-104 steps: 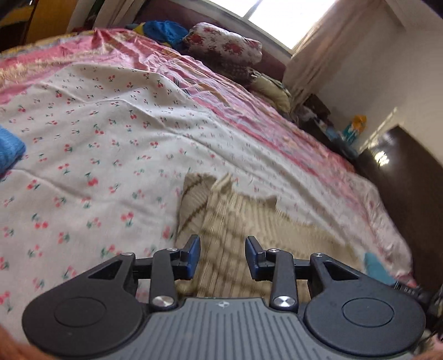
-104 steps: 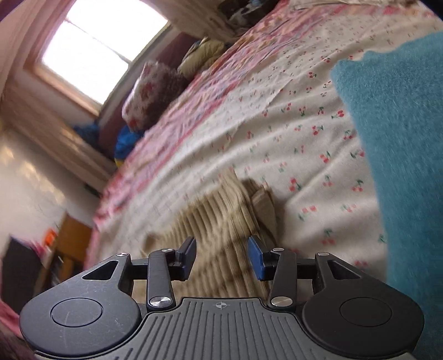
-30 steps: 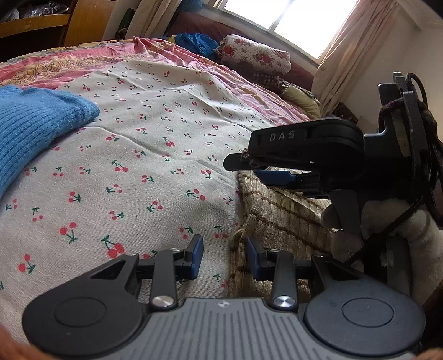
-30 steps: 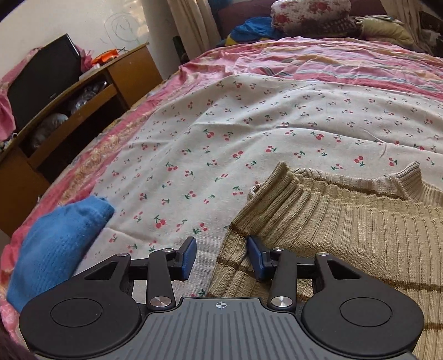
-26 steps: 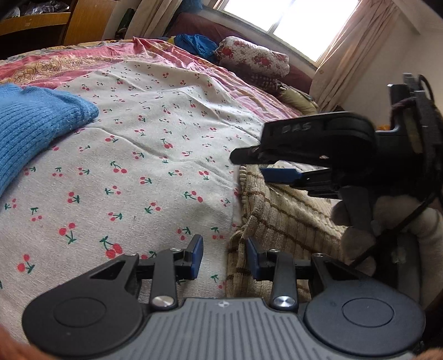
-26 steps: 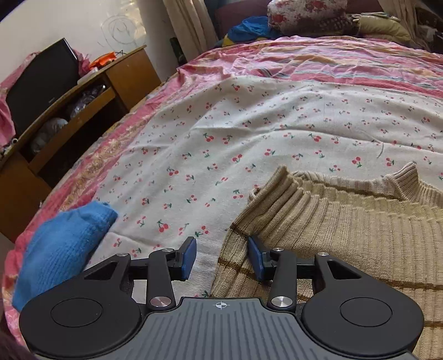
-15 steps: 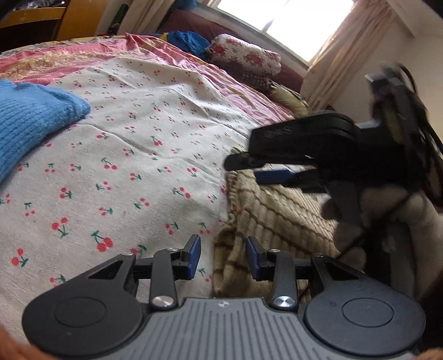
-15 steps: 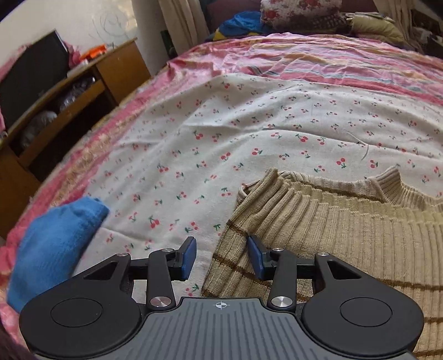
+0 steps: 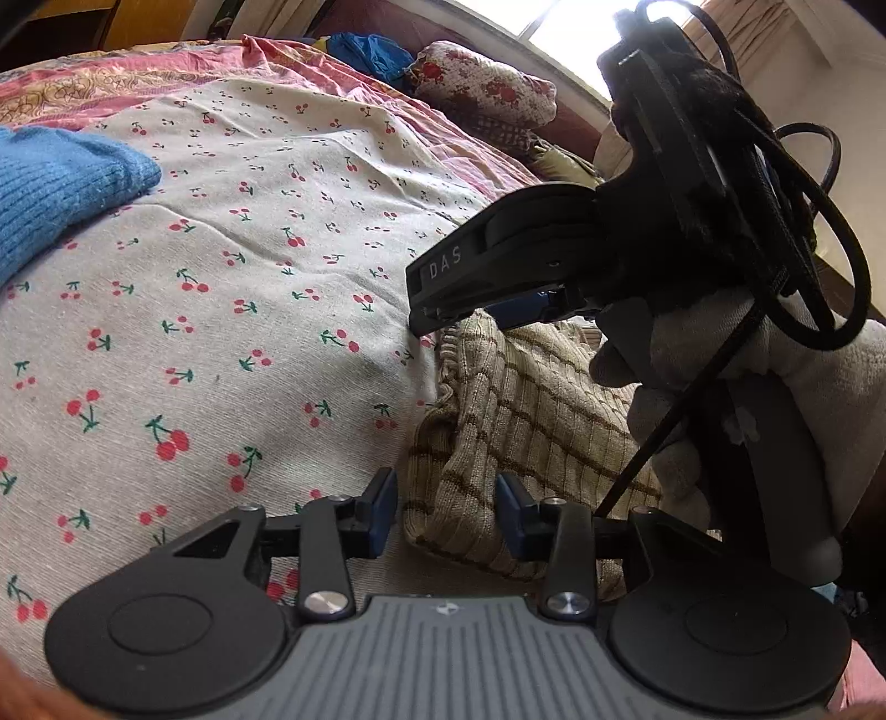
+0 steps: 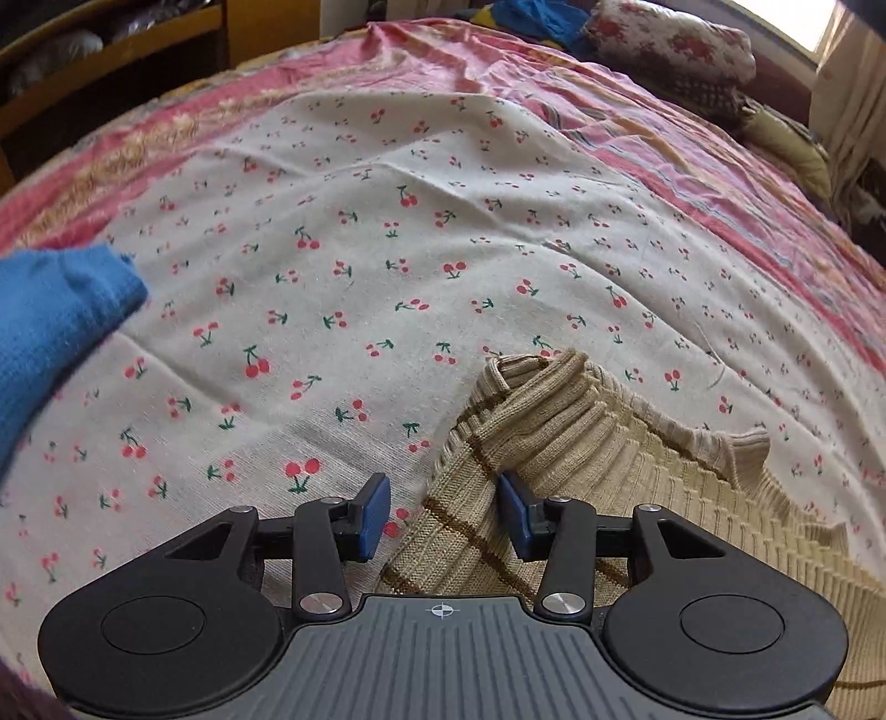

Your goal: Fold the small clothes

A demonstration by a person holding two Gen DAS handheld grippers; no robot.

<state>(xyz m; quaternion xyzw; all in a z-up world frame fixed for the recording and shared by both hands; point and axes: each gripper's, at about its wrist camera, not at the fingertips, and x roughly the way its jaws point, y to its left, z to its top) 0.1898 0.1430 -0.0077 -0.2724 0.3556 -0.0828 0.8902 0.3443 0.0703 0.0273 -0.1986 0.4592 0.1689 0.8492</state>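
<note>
A beige ribbed sweater with brown stripes [image 9: 531, 410] lies on the cherry-print sheet [image 9: 221, 310]. My left gripper [image 9: 447, 512] is open, its jaws either side of the sweater's near folded corner. My right gripper [image 10: 443, 515] is open over the sweater's left edge [image 10: 554, 443], where the fabric is rucked up between the pads. In the left wrist view the right gripper [image 9: 498, 299] hovers above the sweater's far edge, held by a gloved hand [image 9: 747, 382].
A blue knit garment [image 9: 55, 183] lies on the sheet to the left; it also shows in the right wrist view [image 10: 50, 321]. Pillows [image 10: 670, 39] and a pink bedspread [image 10: 609, 94] lie beyond. A wooden shelf unit [image 10: 111, 44] stands past the bed's far left.
Both grippers have shifted lower and closer over the sweater's left edge. The edge fabric is now bunched and lifted into a fold. Both jaws remain open.
</note>
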